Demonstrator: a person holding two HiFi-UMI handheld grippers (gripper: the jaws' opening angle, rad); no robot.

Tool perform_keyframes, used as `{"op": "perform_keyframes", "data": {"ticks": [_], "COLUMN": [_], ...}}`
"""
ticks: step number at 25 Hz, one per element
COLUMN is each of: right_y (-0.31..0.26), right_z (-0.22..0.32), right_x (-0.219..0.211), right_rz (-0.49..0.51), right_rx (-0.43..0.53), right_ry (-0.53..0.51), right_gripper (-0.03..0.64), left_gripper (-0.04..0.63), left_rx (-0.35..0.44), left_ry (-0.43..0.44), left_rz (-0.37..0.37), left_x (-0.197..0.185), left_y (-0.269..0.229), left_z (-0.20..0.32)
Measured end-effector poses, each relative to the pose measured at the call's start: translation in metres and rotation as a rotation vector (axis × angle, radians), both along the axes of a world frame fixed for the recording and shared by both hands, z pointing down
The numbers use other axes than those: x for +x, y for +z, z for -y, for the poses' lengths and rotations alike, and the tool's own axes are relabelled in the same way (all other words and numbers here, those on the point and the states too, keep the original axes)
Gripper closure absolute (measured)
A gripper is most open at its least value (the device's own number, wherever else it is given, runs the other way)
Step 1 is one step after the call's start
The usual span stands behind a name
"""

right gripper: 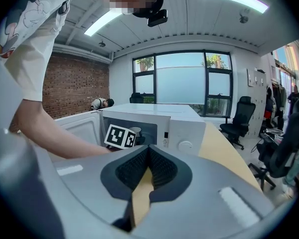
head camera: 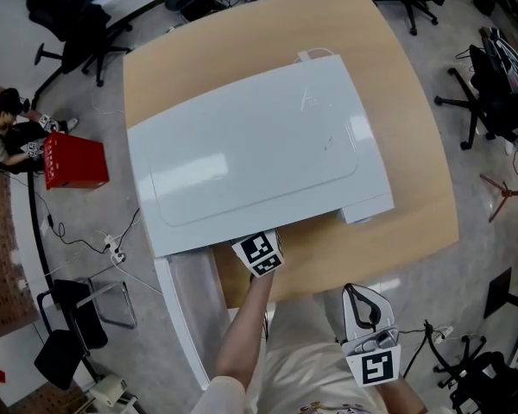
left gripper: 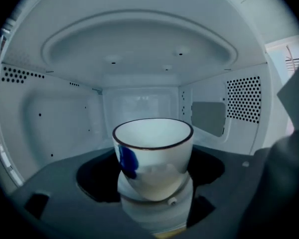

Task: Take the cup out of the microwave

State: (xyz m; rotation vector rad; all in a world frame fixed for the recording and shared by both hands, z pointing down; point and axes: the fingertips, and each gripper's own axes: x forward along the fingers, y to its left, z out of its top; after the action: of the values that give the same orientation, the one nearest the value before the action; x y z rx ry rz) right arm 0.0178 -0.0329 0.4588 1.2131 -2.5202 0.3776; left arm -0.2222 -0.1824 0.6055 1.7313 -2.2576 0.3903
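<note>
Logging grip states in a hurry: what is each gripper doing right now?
Left gripper: jaws apart on either side of the cup inside the microwave; whether they grip it cannot be told.
Right gripper: jaws closed, holding nothing.

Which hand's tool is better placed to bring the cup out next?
Left. The left tool is inside the microwave with the cup between its jaws; the right tool hangs back outside, jaws together.
</note>
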Motion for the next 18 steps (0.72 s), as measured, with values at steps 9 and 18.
{"op": "perform_keyframes", "data": {"ticks": [9, 18], "right_y": [-0.007, -0.021], "right_z": [-0.001, -0.005], "right_x": [-0.003, -0.009], "right_rz": [0.013, 0.052], "right_rx": [0.017, 0.058], "right_ry": [-0.040, -0.060], "right_gripper": [0.612, 0.612], "left_gripper": [0.209, 0.209], "left_rx": [0.009, 0.027], "left_ry": [0.037, 0.139], "left_rz": [-0.031, -0.024], "left_x": [0.015, 0.066], "left_y": [-0.009, -0.055], "left_z": [-0.033, -0.098]}}
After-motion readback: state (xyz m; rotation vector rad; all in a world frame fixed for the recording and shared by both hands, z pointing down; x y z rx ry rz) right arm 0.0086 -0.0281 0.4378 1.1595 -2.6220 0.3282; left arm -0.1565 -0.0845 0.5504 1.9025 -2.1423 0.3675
